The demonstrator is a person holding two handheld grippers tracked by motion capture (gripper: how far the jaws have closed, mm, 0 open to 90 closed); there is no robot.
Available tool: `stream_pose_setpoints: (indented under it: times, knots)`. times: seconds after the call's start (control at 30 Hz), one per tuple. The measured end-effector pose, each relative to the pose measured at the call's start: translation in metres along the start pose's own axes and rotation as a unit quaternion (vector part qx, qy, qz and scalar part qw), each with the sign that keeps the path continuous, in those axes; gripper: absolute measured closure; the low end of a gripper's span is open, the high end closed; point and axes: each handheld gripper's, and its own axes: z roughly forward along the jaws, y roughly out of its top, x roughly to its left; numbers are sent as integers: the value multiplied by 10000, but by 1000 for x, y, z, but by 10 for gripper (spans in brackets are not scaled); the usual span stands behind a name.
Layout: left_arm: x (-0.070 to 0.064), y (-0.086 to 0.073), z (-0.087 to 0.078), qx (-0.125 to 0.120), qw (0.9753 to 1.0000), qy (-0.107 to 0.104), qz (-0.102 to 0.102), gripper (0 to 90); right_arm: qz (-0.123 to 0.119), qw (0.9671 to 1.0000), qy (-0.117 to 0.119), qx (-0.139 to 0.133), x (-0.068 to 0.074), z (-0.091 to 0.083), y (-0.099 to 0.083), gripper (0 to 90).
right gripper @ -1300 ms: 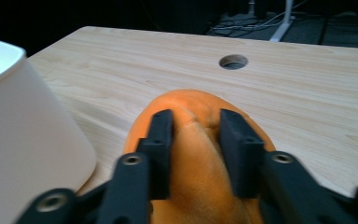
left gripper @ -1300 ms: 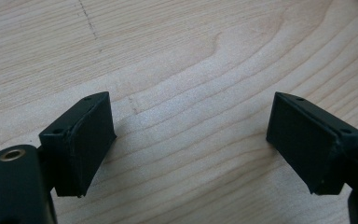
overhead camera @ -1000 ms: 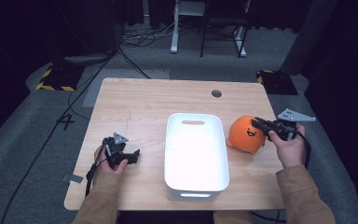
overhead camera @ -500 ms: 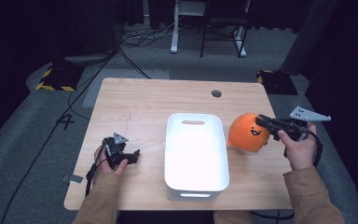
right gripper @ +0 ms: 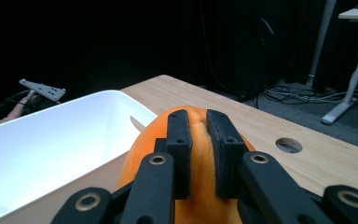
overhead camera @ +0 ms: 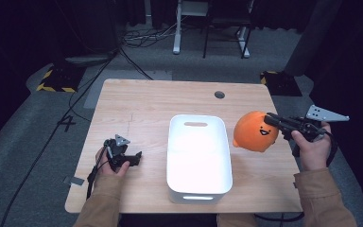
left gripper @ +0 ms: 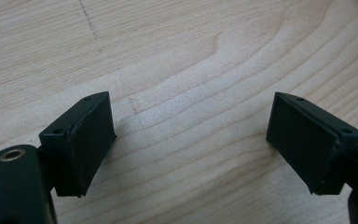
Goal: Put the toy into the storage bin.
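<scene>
Since a second ago the right claw [overhead camera: 270, 118] has lifted the orange toy [overhead camera: 255, 131] up off the counter [overhead camera: 146, 101] and carried it a little toward the tub [overhead camera: 198, 158]; the left claw [overhead camera: 134, 157] has not stirred. The right claw's jaws are nearly closed, pinching a fold of the toy's soft top, as the right gripper view makes plain [right gripper: 198, 154]. The toy hangs under that claw, just beside the tub's near rim but not yet over it. The left claw [left gripper: 191, 135] rests low on the bare counter, jaws spread wide and holding nothing, well apart from the toy, with the tub between the two claws.

So the pick looks done, I'd say. What is left is the short carry over the rim, the lowering into the empty tub, and the release.
</scene>
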Motion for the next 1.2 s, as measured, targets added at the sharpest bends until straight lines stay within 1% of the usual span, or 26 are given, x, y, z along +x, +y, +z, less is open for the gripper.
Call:
stream_pose_setpoints:
  times: [0.07,0.1,0.17,0.23,0.27,0.33,0.37,0.43,0.53,0.57,0.6,0.83,0.93,1.03,1.13,1.2]
  knots:
    - [0,0,0,-1,10000,1,-2,153,-19,10000,52,-23,0,-1,2,811]
    - [0,0,0,-2,10000,1,-9,153,-71,9999,122,-42,0,-2,3,812]
    - [0,0,0,0,10000,3,0,153,-100,9997,191,-88,-1,-3,5,813]
    - [0,0,0,-1,10000,1,-1,153,-102,9996,240,-136,-1,-4,8,813]
    - [0,0,0,-1,10000,1,0,153,-148,9995,252,-147,-1,-4,9,813]
    - [0,0,0,-2,10000,3,-1,153,-164,9995,256,-124,0,-5,12,814]
    - [0,0,0,-2,10000,3,-8,153,-238,9994,227,-76,0,-4,15,814]
    - [0,0,0,-3,10000,2,-8,153,-237,9995,212,-72,1,-4,17,814]
    - [0,0,0,-2,10000,3,-2,153,-365,9992,169,-24,3,-3,22,814]
    - [0,0,0,-4,10000,5,-9,153,-330,9993,163,-29,4,-3,23,813]
    - [0,0,0,-3,10000,4,-9,153,-376,9992,150,-40,4,-2,24,813]
    - [0,0,0,-4,10000,6,-9,153,-394,9991,150,-43,5,-1,34,814]
    - [0,0,0,-2,10000,4,-1,153,-380,9991,150,-70,7,2,40,814]
    - [0,0,0,-2,10000,3,-2,153,-459,9988,167,-53,9,5,46,814]
    - [0,0,0,-1,10000,4,-1,153,-456,9988,171,-84,14,11,54,814]
    - [0,0,0,-2,10000,3,-2,153,-518,9985,171,-76,16,14,58,814]
